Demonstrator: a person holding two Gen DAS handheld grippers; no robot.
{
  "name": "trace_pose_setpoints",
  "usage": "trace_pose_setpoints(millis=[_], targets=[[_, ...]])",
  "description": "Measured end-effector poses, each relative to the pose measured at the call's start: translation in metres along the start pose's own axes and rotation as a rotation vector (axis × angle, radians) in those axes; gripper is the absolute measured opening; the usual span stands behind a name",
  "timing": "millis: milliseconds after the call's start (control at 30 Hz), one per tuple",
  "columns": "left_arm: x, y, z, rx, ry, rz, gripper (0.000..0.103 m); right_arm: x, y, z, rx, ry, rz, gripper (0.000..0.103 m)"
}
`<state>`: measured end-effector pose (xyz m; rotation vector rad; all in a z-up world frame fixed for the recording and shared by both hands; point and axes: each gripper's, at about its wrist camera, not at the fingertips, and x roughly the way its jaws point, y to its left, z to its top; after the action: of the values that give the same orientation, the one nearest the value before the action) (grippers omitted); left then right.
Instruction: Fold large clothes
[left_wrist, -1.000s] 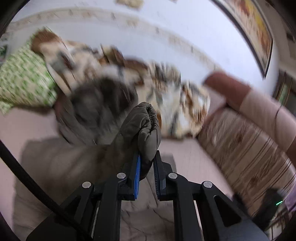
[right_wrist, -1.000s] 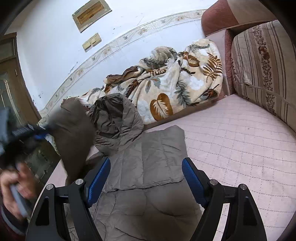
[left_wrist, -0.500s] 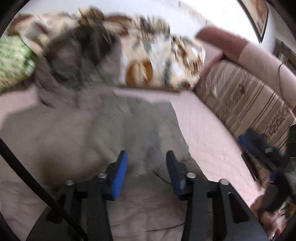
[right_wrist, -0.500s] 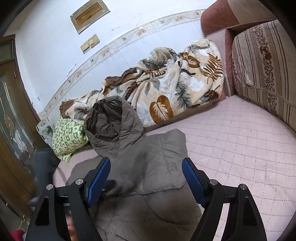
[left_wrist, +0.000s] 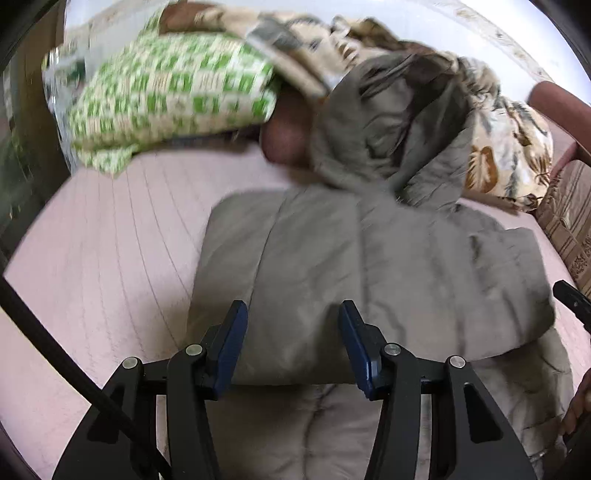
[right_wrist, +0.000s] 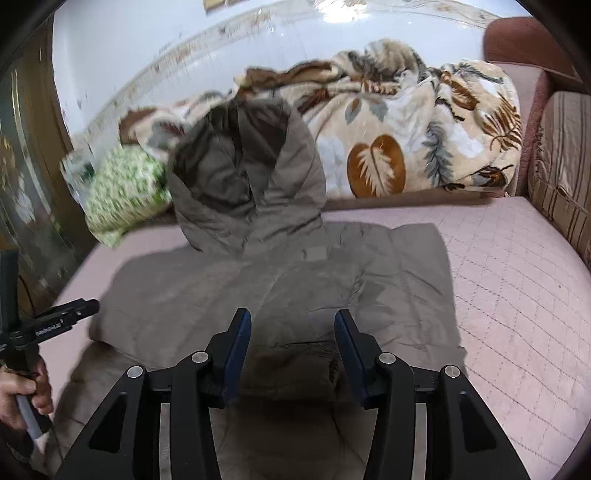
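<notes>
A grey-brown padded hooded coat (left_wrist: 369, 266) lies flat on the pink quilted bed, both sleeves folded in across its body. It also shows in the right wrist view (right_wrist: 295, 280). Its hood (right_wrist: 243, 177) rests up against the leaf-print blanket at the far side. My left gripper (left_wrist: 291, 332) is open and empty, just above the coat's left folded part. My right gripper (right_wrist: 291, 332) is open and empty, above the middle of the coat. The left gripper's body shows at the left edge of the right wrist view (right_wrist: 59, 317).
A leaf-print blanket (right_wrist: 406, 129) is bunched along the wall. A green and white pillow (left_wrist: 173, 96) lies at the far left. Striped sofa cushions (right_wrist: 561, 166) stand at the right. Bare pink mattress (right_wrist: 509, 295) lies to the right of the coat and to its left (left_wrist: 103, 258).
My left gripper let go of the sleeve it held up; the sleeve now lies folded across the coat. The left gripper opened and dropped low. My right gripper moved in over the coat.
</notes>
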<state>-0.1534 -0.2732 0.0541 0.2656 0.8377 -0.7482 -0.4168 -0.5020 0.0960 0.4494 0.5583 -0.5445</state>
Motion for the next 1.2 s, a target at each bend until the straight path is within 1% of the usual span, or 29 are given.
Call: trace_pose_setpoints(millis=[67, 133, 233, 267, 367, 433, 533, 633, 700, 733, 800, 867, 900, 967, 1000, 1100, 1167, 1200], targets=[[0.018, 0.001, -0.003, -0.016, 0.038, 0.002, 0.051, 0.019, 0.002, -0.004, -0.016, 0.043, -0.025, 0.051], [0.036, 0.003, -0.005, -0.028, 0.105, 0.000, 0.051, 0.039, 0.001, -0.008, -0.016, 0.099, -0.049, 0.051], [0.041, 0.002, -0.006, -0.014, 0.126, 0.010, 0.051, 0.060, -0.003, -0.015, -0.012, 0.167, -0.075, 0.054], [0.043, 0.002, -0.006, -0.011, 0.134, 0.011, 0.051, 0.069, -0.005, -0.017, -0.003, 0.203, -0.073, 0.056], [0.049, 0.005, -0.006, -0.022, 0.144, 0.000, 0.052, 0.076, -0.009, -0.018, 0.003, 0.225, -0.073, 0.056], [0.042, 0.004, -0.005, -0.019, 0.125, 0.005, 0.051, 0.075, -0.008, -0.017, -0.002, 0.227, -0.075, 0.056], [0.021, 0.003, -0.003, -0.019, 0.096, -0.015, 0.050, 0.058, -0.004, -0.009, 0.018, 0.199, -0.070, 0.058], [-0.012, -0.001, -0.005, -0.022, 0.055, -0.049, 0.050, 0.015, 0.009, 0.004, -0.009, 0.129, -0.035, 0.061], [-0.035, -0.004, -0.012, -0.012, 0.038, -0.063, 0.050, -0.008, 0.016, 0.004, -0.024, 0.096, -0.020, 0.069], [-0.043, -0.006, -0.017, -0.005, 0.031, -0.063, 0.051, -0.017, 0.018, 0.001, -0.024, 0.097, -0.001, 0.071], [-0.066, -0.008, -0.037, 0.007, 0.017, -0.050, 0.052, -0.033, 0.019, -0.012, -0.013, 0.112, 0.041, 0.071], [-0.084, -0.003, -0.062, -0.014, 0.013, -0.037, 0.052, -0.047, 0.022, -0.028, -0.015, 0.126, 0.053, 0.071], [-0.093, 0.001, -0.081, -0.034, 0.021, -0.025, 0.052, -0.054, 0.025, -0.037, -0.021, 0.131, 0.051, 0.071], [-0.102, 0.001, -0.104, -0.032, 0.038, -0.022, 0.052, -0.071, 0.031, -0.057, -0.025, 0.132, 0.069, 0.071], [-0.109, 0.000, -0.119, -0.026, 0.042, -0.001, 0.052, -0.076, 0.034, -0.065, -0.027, 0.134, 0.074, 0.071], [-0.114, -0.002, -0.148, -0.017, 0.067, 0.015, 0.052, -0.093, 0.045, -0.090, -0.052, 0.152, 0.066, 0.071], [-0.111, -0.003, -0.162, -0.003, 0.090, 0.038, 0.052, -0.101, 0.050, -0.109, -0.062, 0.170, 0.055, 0.071], [-0.107, -0.005, -0.170, 0.010, 0.098, 0.052, 0.054, -0.102, 0.052, -0.116, -0.064, 0.185, 0.044, 0.071]])
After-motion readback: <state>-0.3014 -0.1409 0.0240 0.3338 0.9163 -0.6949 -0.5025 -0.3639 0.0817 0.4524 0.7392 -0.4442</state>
